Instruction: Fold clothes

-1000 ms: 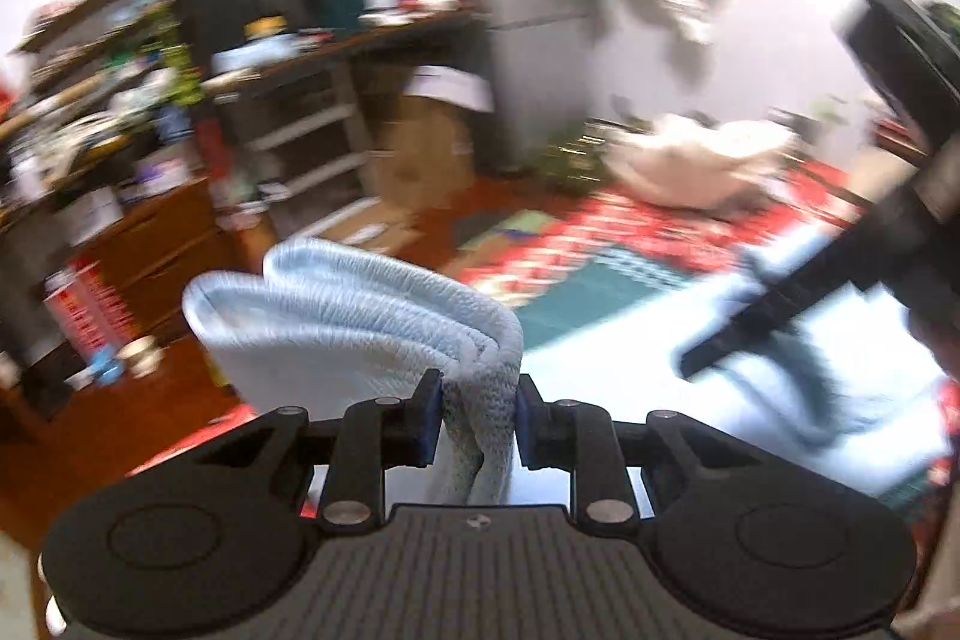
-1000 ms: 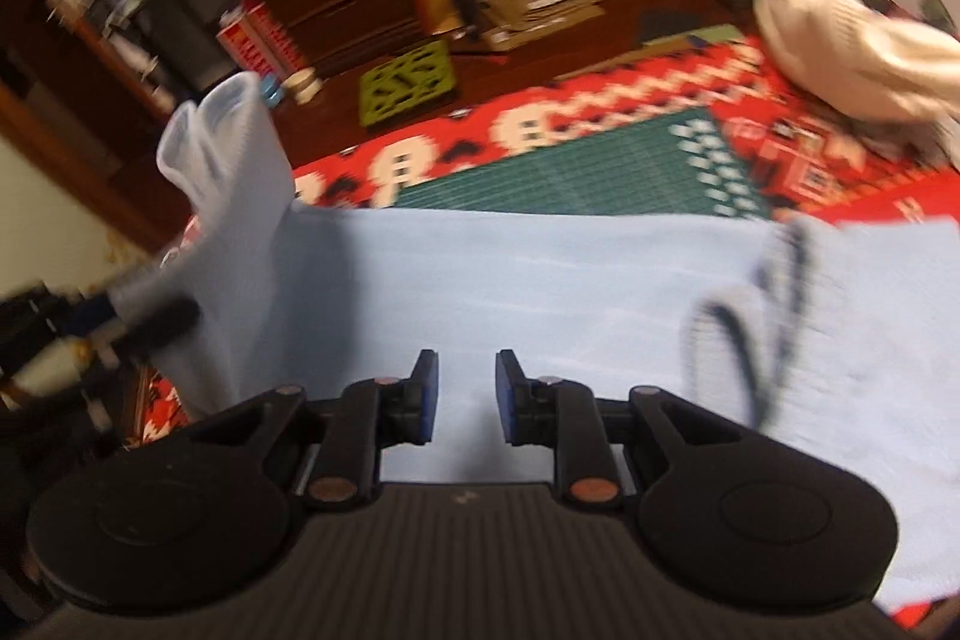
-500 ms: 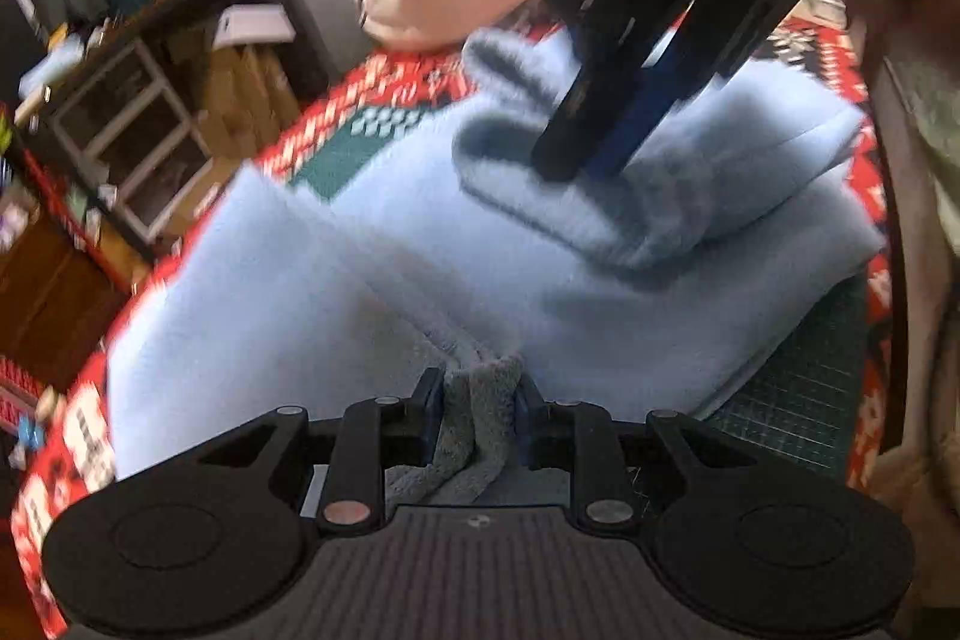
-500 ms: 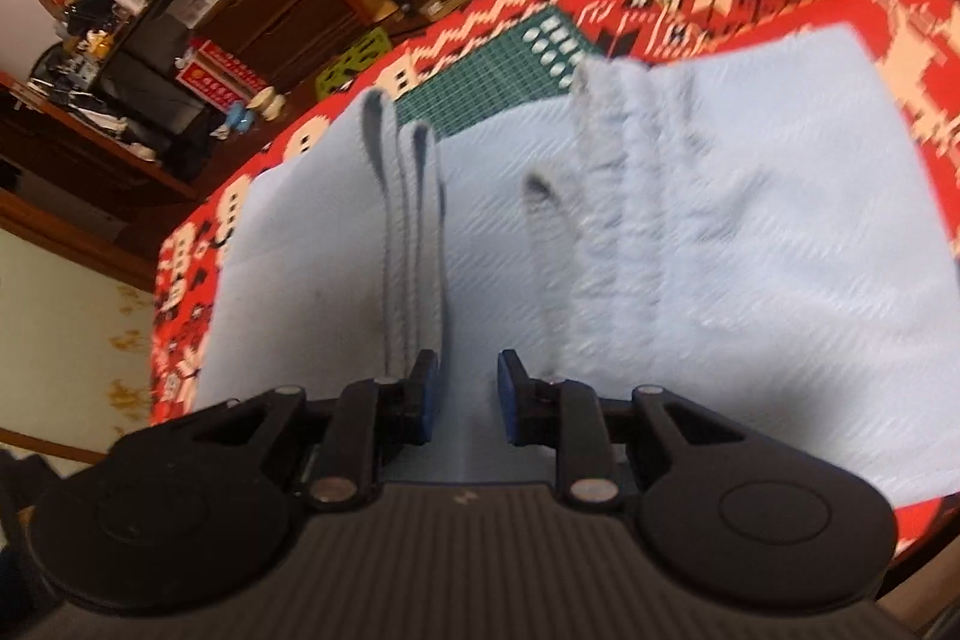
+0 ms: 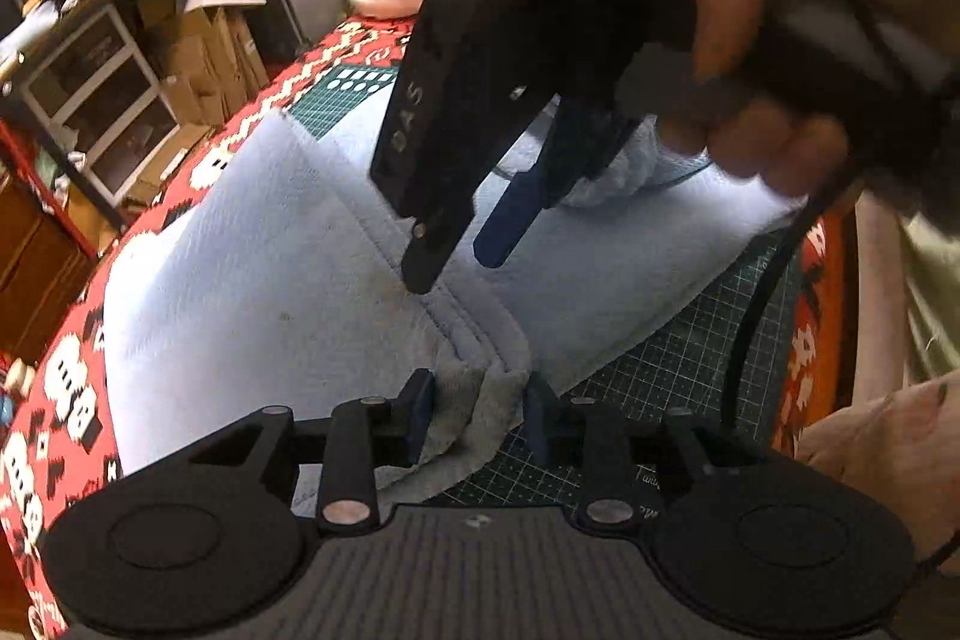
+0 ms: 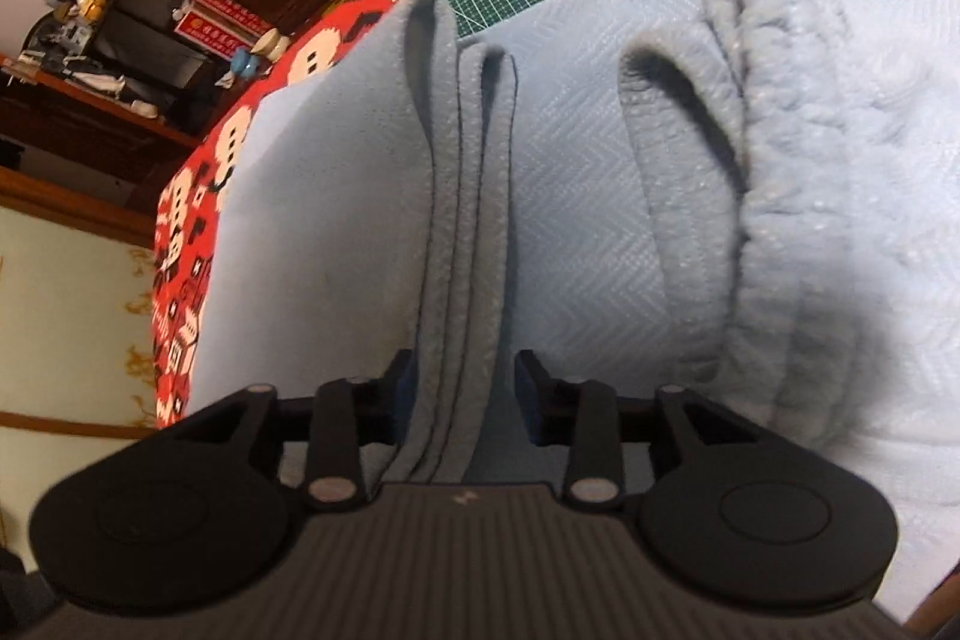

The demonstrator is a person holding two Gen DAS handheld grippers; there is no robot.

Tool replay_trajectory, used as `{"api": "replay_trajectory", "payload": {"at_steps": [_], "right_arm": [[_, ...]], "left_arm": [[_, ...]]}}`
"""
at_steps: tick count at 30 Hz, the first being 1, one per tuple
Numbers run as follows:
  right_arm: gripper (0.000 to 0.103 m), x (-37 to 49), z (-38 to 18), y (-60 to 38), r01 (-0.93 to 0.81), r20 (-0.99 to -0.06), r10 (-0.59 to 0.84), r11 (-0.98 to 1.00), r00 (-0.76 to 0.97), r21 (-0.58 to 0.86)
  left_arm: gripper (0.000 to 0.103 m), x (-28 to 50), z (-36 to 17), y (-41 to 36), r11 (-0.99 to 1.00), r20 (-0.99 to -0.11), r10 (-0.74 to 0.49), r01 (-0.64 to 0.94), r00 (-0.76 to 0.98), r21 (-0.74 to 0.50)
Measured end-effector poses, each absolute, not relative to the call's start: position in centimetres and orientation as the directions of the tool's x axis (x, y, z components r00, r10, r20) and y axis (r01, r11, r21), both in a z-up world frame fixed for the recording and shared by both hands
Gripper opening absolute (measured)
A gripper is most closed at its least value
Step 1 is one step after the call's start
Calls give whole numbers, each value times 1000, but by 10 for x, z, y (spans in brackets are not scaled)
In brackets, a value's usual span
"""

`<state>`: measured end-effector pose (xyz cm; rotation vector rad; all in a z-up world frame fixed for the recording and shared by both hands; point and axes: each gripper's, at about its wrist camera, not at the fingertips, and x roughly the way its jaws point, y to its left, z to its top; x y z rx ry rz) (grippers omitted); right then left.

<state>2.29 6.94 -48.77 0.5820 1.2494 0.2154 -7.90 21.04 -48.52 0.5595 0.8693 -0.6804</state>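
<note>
the right gripper (image 5: 468, 250), seen in the left wrist view, bears raised letters along one black finger; they appear to read "das", blurred. red signs (image 6: 219, 22) on the dark cabinet in the right wrist view carry small pale characters, too small to read. no other text is legible.

Both wrist cams: close, down, garment (image 5: 252, 292).
</note>
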Motion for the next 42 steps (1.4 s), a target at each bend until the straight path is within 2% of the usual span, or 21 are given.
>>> {"api": "replay_trajectory", "payload": {"at_steps": [3,4,5,8,11,14,18,23,26,28,30,31,32,38,42], "right_arm": [[45,28,-492,81,150,-824,474,831,311,535],[43,29,-493,86,136,-830,467,841,305,523],[26,29,-494,92,119,-838,457,853,299,508],[19,27,-493,101,94,-845,441,868,302,487],[20,18,-491,98,110,-848,436,868,301,485],[25,12,-489,86,156,-863,410,871,296,467],[29,16,-463,76,125,-829,386,875,405,468],[34,65,-438,77,51,-761,399,870,512,490],[41,104,-442,77,59,-746,426,849,513,525],[41,126,-452,78,79,-754,445,836,483,544],[32,143,-463,79,94,-760,462,825,458,558],[18,146,-467,79,94,-761,468,822,449,561],[16,148,-471,79,94,-762,475,820,440,565],[15,143,-483,71,101,-761,503,804,409,586],[16,141,-481,66,106,-753,515,793,409,599]], "left_arm": [[38,-79,-486,215,661,-832,-305,732,463,166],[39,-78,-485,217,664,-832,-306,730,463,162],[40,-77,-485,218,666,-832,-306,728,463,161],[43,-79,-484,223,668,-833,-306,727,461,156],[43,-80,-481,229,683,-833,-306,716,462,146],[43,-80,-476,236,711,-828,-304,691,470,131],[43,-76,-467,246,766,-818,-293,633,496,110],[43,-73,-464,254,800,-811,-281,593,513,98],[43,-72,-463,251,791,-805,-308,606,507,79],[43,-72,-463,247,780,-806,-337,624,487,51],[43,-66,-464,242,777,-811,-355,629,466,21],[42,-62,-465,240,781,-814,-359,625,457,7],[40,-59,-465,238,786,-816,-362,618,450,-8],[40,-43,-471,227,789,-851,-371,609,372,-78],[40,-30,-471,225,834,-875,-353,535,331,-134]]}}
